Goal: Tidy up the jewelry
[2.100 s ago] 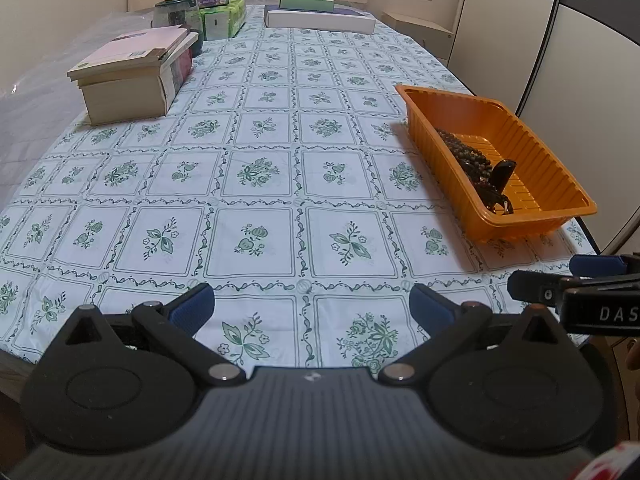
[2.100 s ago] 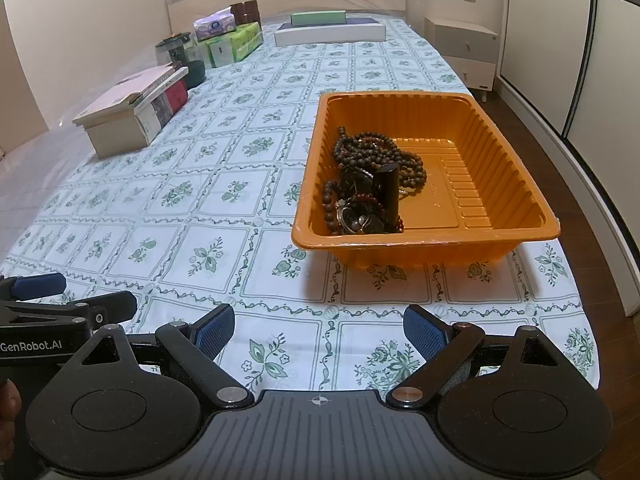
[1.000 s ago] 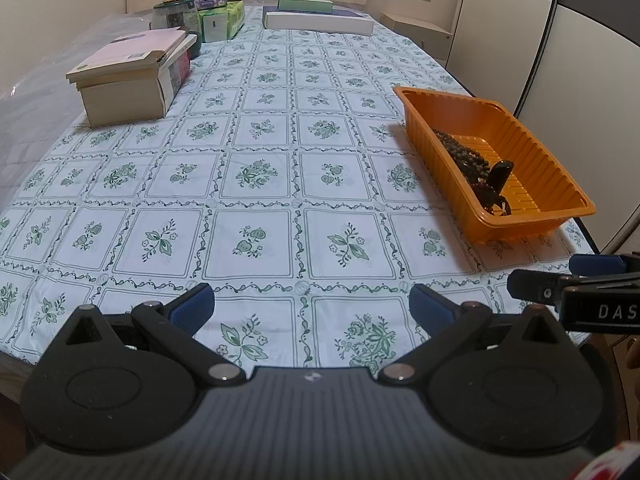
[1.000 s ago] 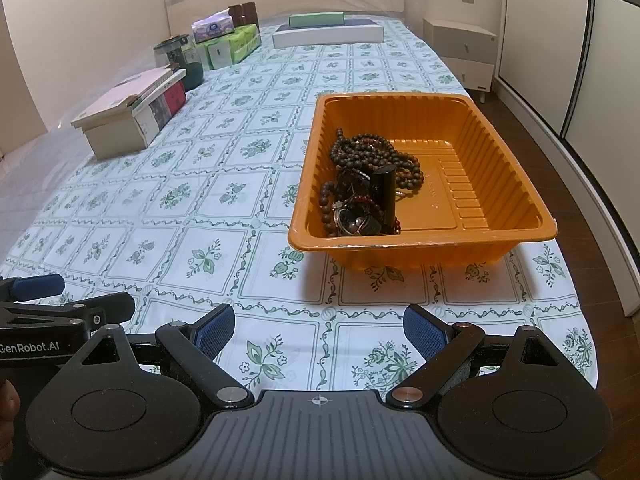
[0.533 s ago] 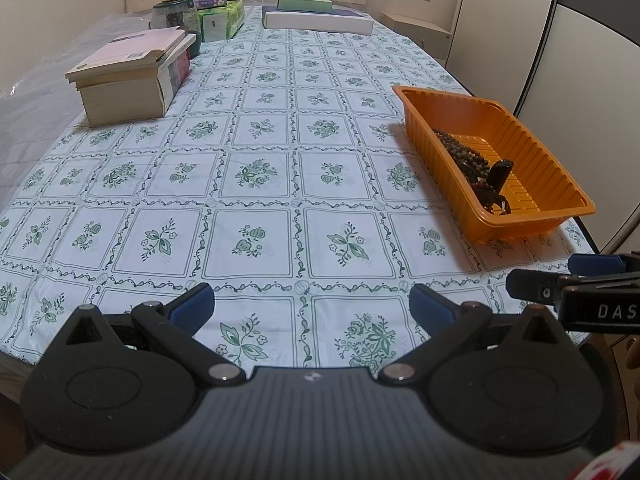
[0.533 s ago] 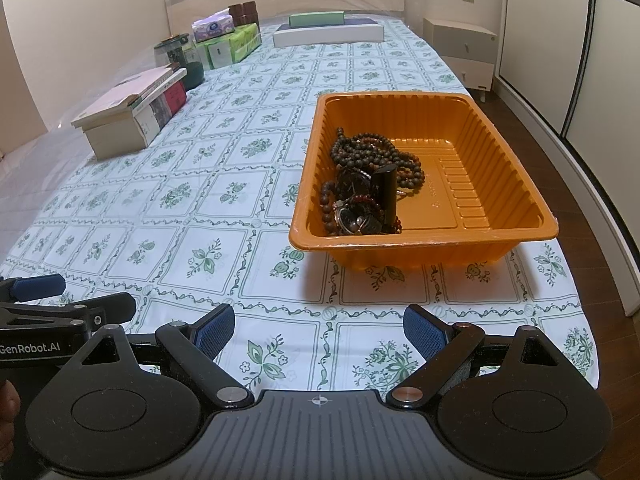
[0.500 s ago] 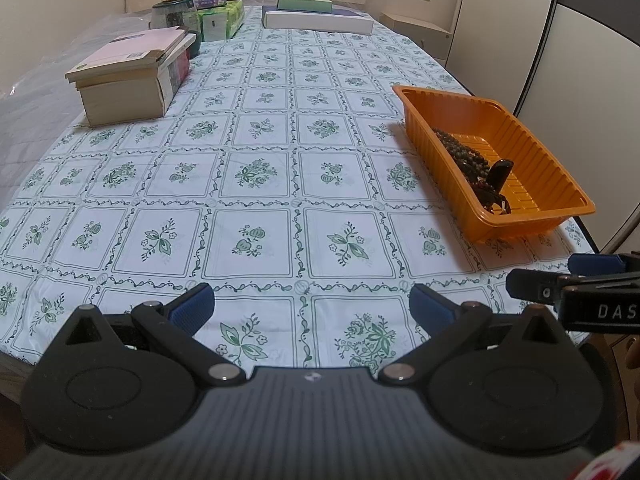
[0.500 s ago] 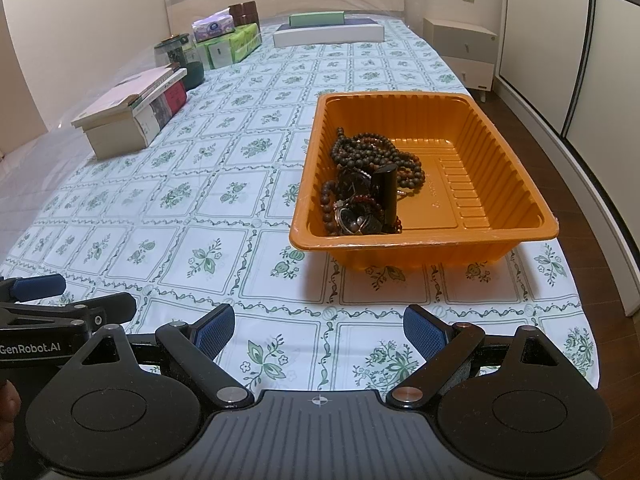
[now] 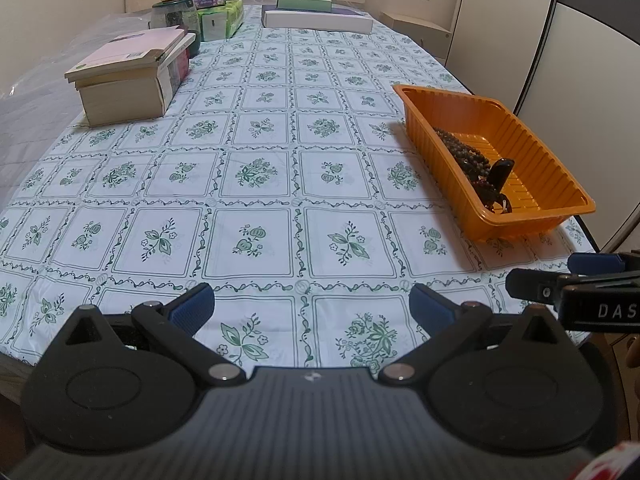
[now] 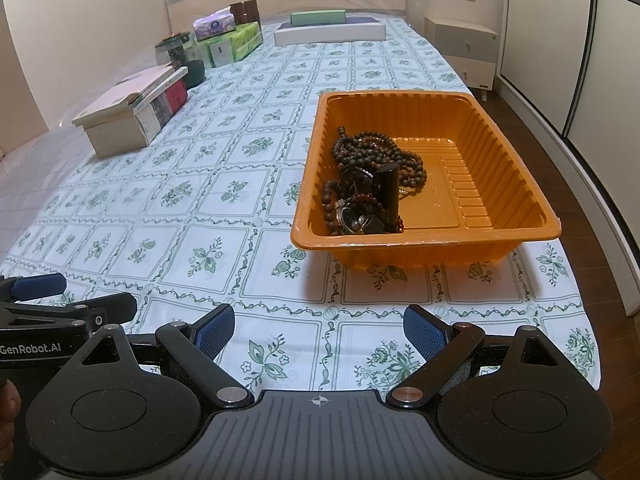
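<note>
An orange tray (image 10: 500, 184) stands on the table's right side, also in the left wrist view (image 9: 532, 152). In its left half lies a heap of jewelry (image 10: 368, 188): brown bead strings, small metal pieces and an upright black tube (image 10: 387, 190). It also shows in the left wrist view (image 9: 476, 164). My right gripper (image 10: 319, 332) is open and empty over the near table edge, short of the tray. My left gripper (image 9: 311, 306) is open and empty, left of the right one.
A floral tablecloth (image 9: 256, 184) covers the table. Stacked books on a box (image 9: 128, 76) stand at the far left. A jar (image 9: 176, 20), tissue packs (image 9: 218, 20) and flat boxes (image 9: 316, 18) stand at the far end. A cabinet wall runs on the right.
Both views have shifted only slightly; the tray sits marginally lower in the right wrist view. Both grippers stay open and empty.
</note>
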